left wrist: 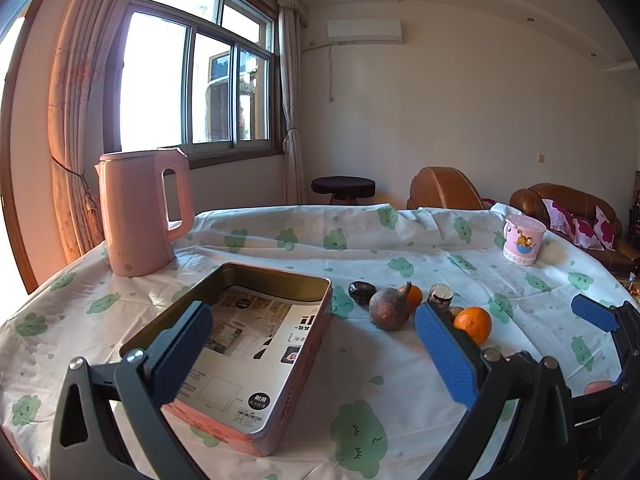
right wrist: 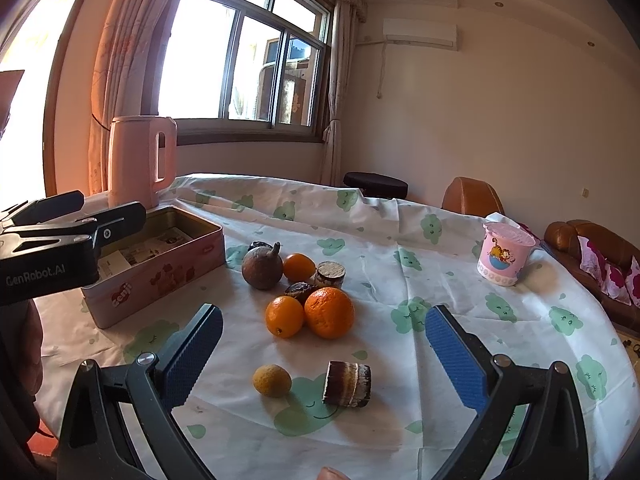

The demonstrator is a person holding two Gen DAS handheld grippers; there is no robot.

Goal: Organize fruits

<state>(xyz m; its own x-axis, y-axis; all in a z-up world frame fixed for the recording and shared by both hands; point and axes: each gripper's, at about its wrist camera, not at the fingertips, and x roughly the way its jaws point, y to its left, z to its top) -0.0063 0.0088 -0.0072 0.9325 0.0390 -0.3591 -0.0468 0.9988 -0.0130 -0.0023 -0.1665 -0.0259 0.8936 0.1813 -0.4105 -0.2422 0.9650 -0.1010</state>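
A pink tin box [left wrist: 280,412] lies open with printed paper inside; it also shows in the right wrist view [right wrist: 160,276]. Right of it lie a brown pomegranate [right wrist: 262,268], a small orange [right wrist: 299,267], two oranges [right wrist: 329,312] [right wrist: 284,316], a small yellow fruit [right wrist: 271,380], dark pieces and cake rolls [right wrist: 347,383]. My left gripper [left wrist: 316,352] is open and empty, above the box's right edge; it also shows in the right wrist view [right wrist: 76,216]. My right gripper [right wrist: 324,352] is open and empty, around the yellow fruit and cake roll from above.
A pink kettle [left wrist: 142,212] stands at the back left of the table. A pink cartoon cup [left wrist: 522,240] stands at the back right. The cloud-print cloth [left wrist: 400,380] covers the round table. Sofas and a stool are behind it.
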